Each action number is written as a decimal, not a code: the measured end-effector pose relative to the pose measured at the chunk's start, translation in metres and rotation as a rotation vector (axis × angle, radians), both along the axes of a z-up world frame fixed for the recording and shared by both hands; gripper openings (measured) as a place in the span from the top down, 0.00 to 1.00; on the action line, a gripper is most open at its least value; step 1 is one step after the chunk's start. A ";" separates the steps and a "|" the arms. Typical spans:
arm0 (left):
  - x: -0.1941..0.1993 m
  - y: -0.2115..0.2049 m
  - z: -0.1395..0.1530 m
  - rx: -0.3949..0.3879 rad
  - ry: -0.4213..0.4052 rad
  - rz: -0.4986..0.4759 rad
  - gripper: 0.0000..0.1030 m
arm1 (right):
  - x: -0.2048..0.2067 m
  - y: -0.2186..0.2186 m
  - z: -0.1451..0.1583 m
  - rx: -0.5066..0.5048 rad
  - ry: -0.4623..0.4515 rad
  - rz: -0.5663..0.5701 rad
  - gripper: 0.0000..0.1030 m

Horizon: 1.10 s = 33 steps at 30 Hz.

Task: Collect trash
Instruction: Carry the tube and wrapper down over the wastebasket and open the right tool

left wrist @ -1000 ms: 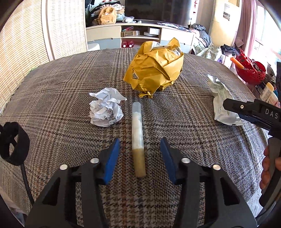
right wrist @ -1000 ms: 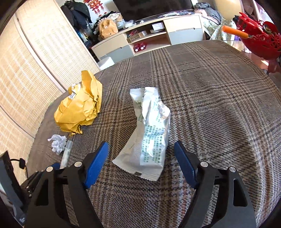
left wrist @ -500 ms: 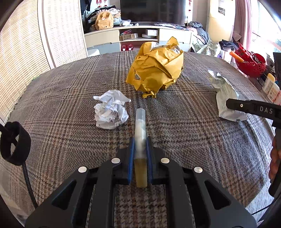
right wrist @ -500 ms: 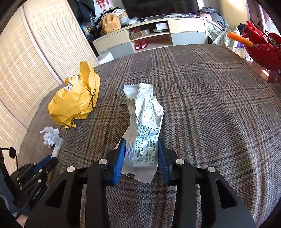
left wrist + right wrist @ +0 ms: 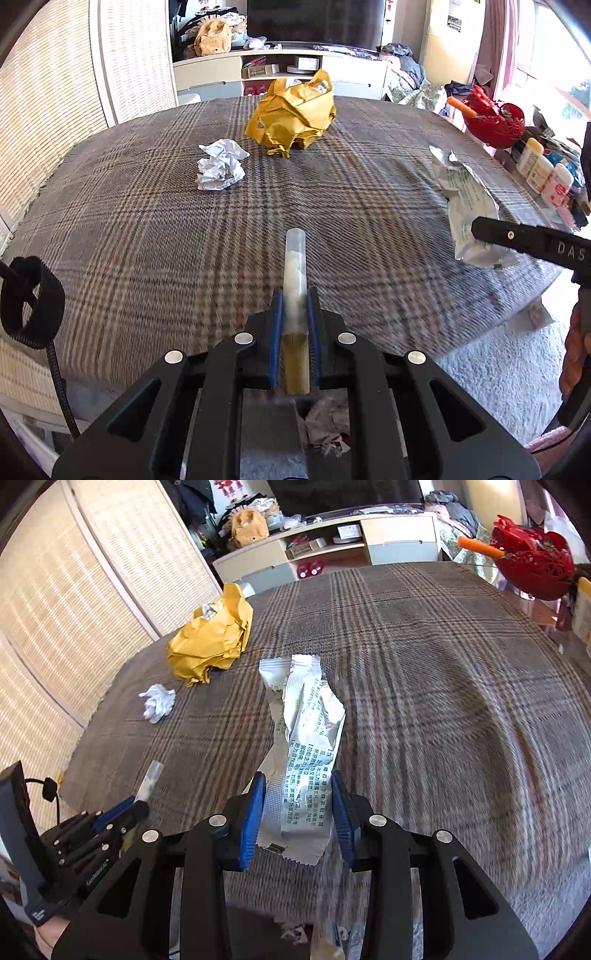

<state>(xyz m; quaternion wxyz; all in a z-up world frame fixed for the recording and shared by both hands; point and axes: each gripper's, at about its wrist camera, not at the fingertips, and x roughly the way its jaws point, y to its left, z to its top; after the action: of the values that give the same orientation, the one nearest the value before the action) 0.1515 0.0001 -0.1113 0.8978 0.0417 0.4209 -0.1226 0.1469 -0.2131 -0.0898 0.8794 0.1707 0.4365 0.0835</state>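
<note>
- blue-padded left gripper (image 5: 294, 325), open a second ago, now clamps the plastic tube (image 5: 294, 280), lifted clear of the plaid table (image 5: 147, 221).
- right gripper (image 5: 297, 816) likewise pinches the silver wrapper (image 5: 304, 753), raised off the cloth.
- both pieces look ready for binning; yellow envelope (image 5: 295, 110) and paper ball (image 5: 219, 170) remain.

Bright daylight pours in from the window (image 5: 554, 55) on the right, blowing out that corner. The plaid cloth (image 5: 461, 738) smears with motion blur toward the near edge in both views. Fisheye bending curves the wicker screens (image 5: 55, 609), and black vignette rims each frame.
</note>
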 end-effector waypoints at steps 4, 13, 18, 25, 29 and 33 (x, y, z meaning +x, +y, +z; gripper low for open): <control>-0.039 -0.006 0.001 -0.029 -0.008 -0.018 0.89 | -0.035 0.009 0.001 -0.007 -0.010 0.036 0.65; -0.120 -0.020 0.005 -0.047 -0.059 -0.064 0.89 | -0.105 0.014 -0.009 0.022 -0.004 0.060 0.65; -0.145 -0.021 -0.013 -0.047 -0.018 -0.061 0.89 | -0.128 0.019 -0.019 0.022 0.007 0.067 0.65; -0.157 -0.018 -0.066 -0.093 0.132 -0.018 0.89 | -0.144 0.028 -0.055 0.048 0.095 0.054 0.64; -0.155 -0.016 -0.092 -0.096 0.210 0.000 0.89 | -0.138 0.039 -0.087 0.049 0.198 0.064 0.64; -0.146 -0.015 -0.110 -0.076 0.268 0.001 0.89 | -0.130 0.038 -0.113 0.048 0.275 0.052 0.64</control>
<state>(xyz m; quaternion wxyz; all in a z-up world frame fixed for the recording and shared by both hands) 0.0056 -0.0149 -0.2214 0.8346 -0.0094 0.5320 -0.1426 0.0173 -0.1746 -0.2029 0.8046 0.1902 0.5548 0.0925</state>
